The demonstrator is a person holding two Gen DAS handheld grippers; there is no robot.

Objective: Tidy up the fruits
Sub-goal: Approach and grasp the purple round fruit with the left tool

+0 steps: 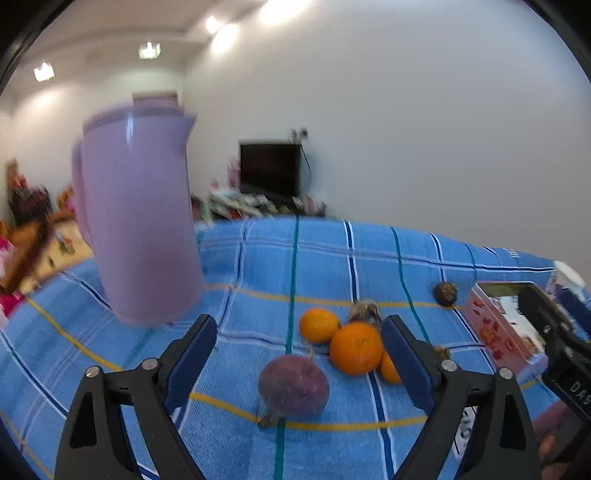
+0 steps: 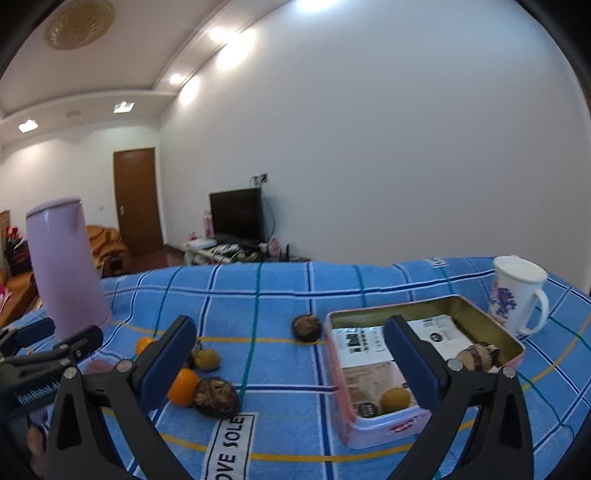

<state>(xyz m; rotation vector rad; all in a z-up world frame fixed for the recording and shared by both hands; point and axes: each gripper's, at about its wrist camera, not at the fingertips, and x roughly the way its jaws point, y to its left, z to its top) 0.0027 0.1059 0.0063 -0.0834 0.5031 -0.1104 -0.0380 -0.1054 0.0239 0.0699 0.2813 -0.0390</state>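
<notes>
Bright ceiling spotlights (image 2: 218,34); left view motion-blurred, pitcher (image 1: 136,218) smeared; fisheye edges warped.

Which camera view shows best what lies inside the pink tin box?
The right wrist view: the pink tin box is open toward the camera, showing a yellow fruit and brown fruit inside. The left wrist view shows only its outer side.

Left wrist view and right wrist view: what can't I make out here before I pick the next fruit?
- Third orange, left wrist view: mostly behind the left gripper finger.
- Purple pitcher, left wrist view: motion-blurred.
- Tin box contents, right wrist view: partly covered by the right gripper finger.
- Purple fruit, right wrist view: mostly hidden.
</notes>
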